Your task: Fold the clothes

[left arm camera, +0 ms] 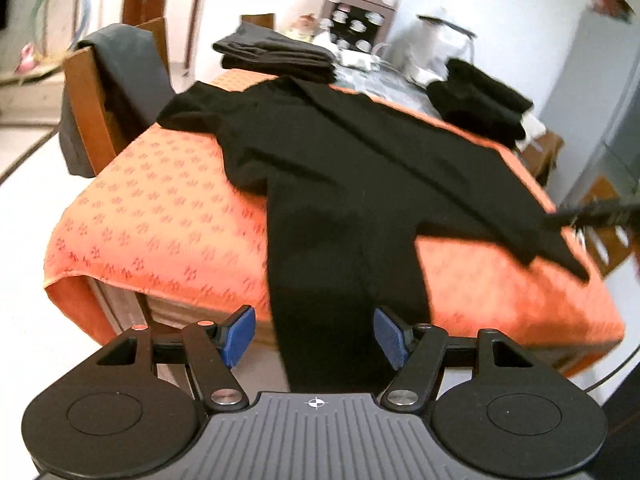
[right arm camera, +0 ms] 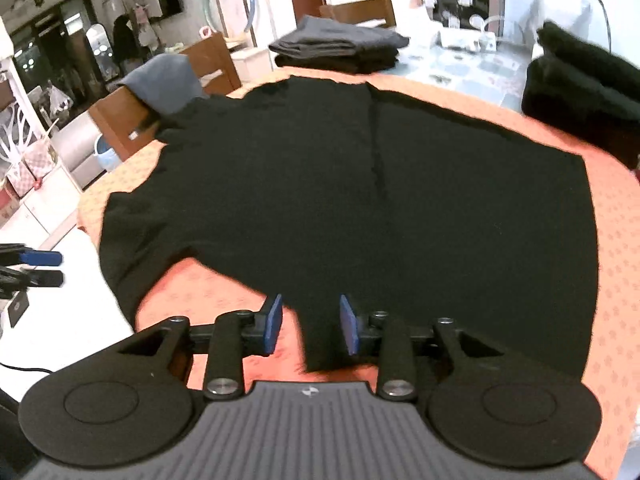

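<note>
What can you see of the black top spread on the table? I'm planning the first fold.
The black top lies spread flat on the orange tablecloth, matte and knit-looking, with a seam line down its middle. One sleeve hangs over the table's near edge between the open left claw; another sleeve end lies between the open right claw. Neither claw grips it.

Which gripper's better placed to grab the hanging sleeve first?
Left. The left gripper is open with the hanging sleeve of the black garment running between its fingers. The right gripper, also open, straddles a different edge flap lying on the orange tablecloth.
</note>
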`<state>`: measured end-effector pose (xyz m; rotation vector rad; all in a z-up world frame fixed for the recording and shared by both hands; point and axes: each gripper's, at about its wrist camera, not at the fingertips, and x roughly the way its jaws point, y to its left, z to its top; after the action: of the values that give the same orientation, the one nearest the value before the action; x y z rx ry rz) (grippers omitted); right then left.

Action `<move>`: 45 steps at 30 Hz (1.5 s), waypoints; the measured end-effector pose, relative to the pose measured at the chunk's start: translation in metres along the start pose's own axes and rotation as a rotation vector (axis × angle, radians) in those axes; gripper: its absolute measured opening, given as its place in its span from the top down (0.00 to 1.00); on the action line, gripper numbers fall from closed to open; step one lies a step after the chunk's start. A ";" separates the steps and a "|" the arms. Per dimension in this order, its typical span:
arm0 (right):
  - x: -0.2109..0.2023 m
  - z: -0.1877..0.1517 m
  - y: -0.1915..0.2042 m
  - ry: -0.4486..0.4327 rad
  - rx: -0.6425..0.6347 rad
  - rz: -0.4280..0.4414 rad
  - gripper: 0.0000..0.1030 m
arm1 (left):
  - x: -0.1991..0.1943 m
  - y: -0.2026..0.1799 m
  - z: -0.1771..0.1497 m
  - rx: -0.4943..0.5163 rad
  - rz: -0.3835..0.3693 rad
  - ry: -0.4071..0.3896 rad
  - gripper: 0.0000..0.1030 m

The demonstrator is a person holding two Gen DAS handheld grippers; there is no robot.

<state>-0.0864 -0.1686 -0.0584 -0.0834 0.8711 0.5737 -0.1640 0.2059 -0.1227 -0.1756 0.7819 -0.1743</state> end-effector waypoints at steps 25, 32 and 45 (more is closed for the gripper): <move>-0.085 -0.049 0.063 -0.051 0.058 -0.205 0.62 | 0.069 0.018 -0.035 0.269 -0.328 0.123 0.96; -0.079 -0.044 0.065 -0.090 0.089 -0.173 0.62 | 0.000 0.012 0.006 0.235 -0.454 0.031 0.96; -0.068 -0.027 0.072 -0.169 0.112 -0.125 0.62 | 0.016 -0.002 0.137 0.039 -0.551 -0.096 0.96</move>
<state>-0.1756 -0.1458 -0.0142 0.0125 0.7263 0.4081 -0.0554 0.2133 -0.0383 -0.3587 0.6191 -0.6966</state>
